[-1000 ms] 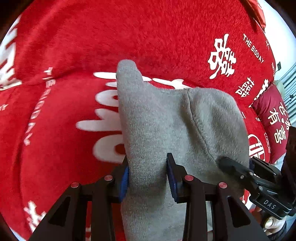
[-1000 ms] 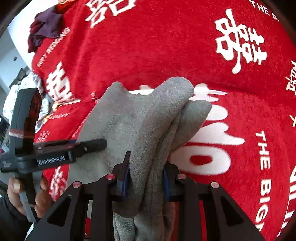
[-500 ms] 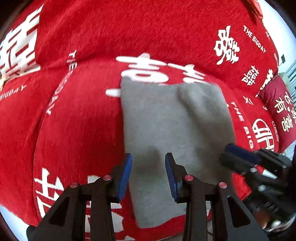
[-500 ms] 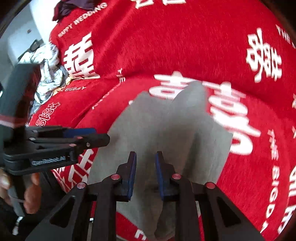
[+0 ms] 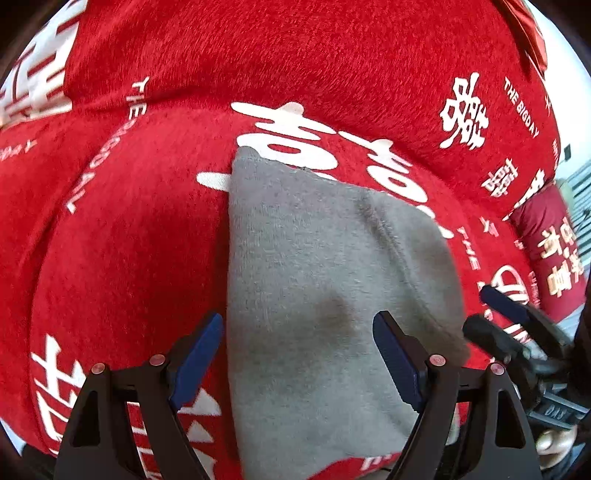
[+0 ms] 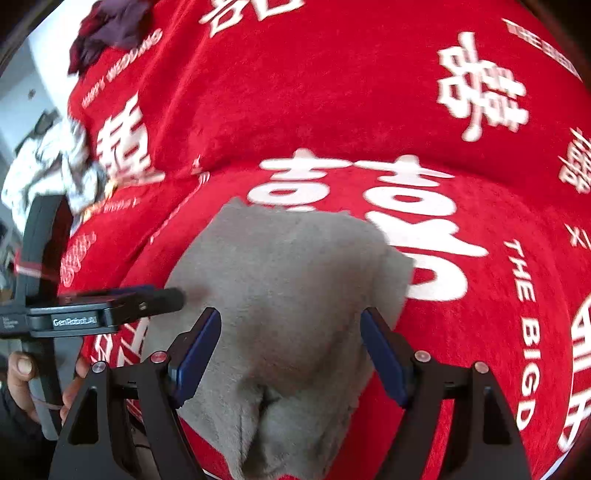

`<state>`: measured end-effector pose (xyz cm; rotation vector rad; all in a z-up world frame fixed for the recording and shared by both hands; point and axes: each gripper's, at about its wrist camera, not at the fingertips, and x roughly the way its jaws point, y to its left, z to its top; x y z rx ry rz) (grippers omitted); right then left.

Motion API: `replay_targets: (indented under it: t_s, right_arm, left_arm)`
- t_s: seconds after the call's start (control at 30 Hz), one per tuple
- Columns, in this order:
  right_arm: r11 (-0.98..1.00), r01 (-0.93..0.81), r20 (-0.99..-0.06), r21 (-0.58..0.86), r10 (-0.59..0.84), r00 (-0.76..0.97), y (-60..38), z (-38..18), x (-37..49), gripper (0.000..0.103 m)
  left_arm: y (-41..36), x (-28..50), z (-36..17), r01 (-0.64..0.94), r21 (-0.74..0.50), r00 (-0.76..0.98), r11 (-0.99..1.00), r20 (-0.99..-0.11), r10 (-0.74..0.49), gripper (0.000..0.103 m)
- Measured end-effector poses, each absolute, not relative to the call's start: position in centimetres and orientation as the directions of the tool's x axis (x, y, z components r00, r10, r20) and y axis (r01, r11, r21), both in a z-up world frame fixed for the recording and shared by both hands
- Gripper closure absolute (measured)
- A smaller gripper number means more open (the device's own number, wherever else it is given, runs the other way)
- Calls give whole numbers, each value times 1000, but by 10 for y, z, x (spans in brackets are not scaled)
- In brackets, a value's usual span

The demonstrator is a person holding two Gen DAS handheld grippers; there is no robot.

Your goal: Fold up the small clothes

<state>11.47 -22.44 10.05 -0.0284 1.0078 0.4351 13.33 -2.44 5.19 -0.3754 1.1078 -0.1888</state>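
One grey knit garment (image 5: 325, 295) lies spread on the red blanket (image 5: 129, 258) printed with white characters, its near end running toward the blanket's front edge and its far corner touching a white character. It looks doubled over, with a thick hem-like ridge crossing its right side in the left wrist view. The left gripper (image 5: 297, 354) stands released, jaws wide apart and straddling the cloth's left portion without pinching it; the right gripper (image 6: 290, 350) is likewise spread open over the cloth's near middle, nothing between its pads. Judging from this, a fold has been laid down and let go, and the step in hand is the pause between folds. The next move likely calls for fresh grips on one edge or end, taken through both layers so the top one does not slide, then carrying it across evenly. Only the right wrist view shows the puckered crease at the garment's near end, a dark maroon garment (image 6: 110, 29) far up on the blanket, pale crumpled fabric (image 6: 48, 173) at the left, and the person's hand on the left gripper's handle. Only the left wrist view shows the red cushion (image 5: 550, 251) at the right.
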Motion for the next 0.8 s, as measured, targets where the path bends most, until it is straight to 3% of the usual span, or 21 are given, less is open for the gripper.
replay_targets:
  t_s: [0.07,0.2,0.23,0.3,0.43,0.5,0.57,0.6,0.63,0.8]
  right_arm:
    - [932,-313,-828,182,317,463,-233,95,119,22]
    - [905,-170,-831,390,426,358,-272,57,138,22]
    - [895,-148,-830,422,447,334,-276,47,142,22]
    - [869,-128,-820,478,493,291,-277,30,148,22]
    - [871,-171,-810,461,492,320,-264,22,148,11]
    - [873,-225,-811,434,487,324,-251,26,143,30]
    - [880,-273,-816,390,467,341,-242,36,136,60]
    - [875,-292,-808,387,474,349,-239,43,132,67]
    - [870,-300,-801,391,482,356,-238,48,129,69]
    - [850,-370,-771,375,507,385,-216,77,114,72]
  left_arm:
    - [-17,135,45,-50,-405,432,913,-833,-346,19]
    - [-1,149,11,-108,-516,358,850,-818,-451,19]
    - [0,152,6,-120,-530,360,839,-811,-461,15]
    - [-8,154,9,-101,-537,374,838,-801,-468,3]
    - [-43,159,11,-11,-470,351,883,-829,-436,4]
    - [-55,155,17,37,-399,380,916,-843,-382,18]
    - [-52,149,28,49,-396,408,917,-830,-380,47]
    - [-47,147,33,54,-397,416,916,-825,-382,53]
    - [-43,146,38,59,-397,421,916,-822,-383,65]
    - [-39,134,59,93,-357,438,929,-824,-360,67]
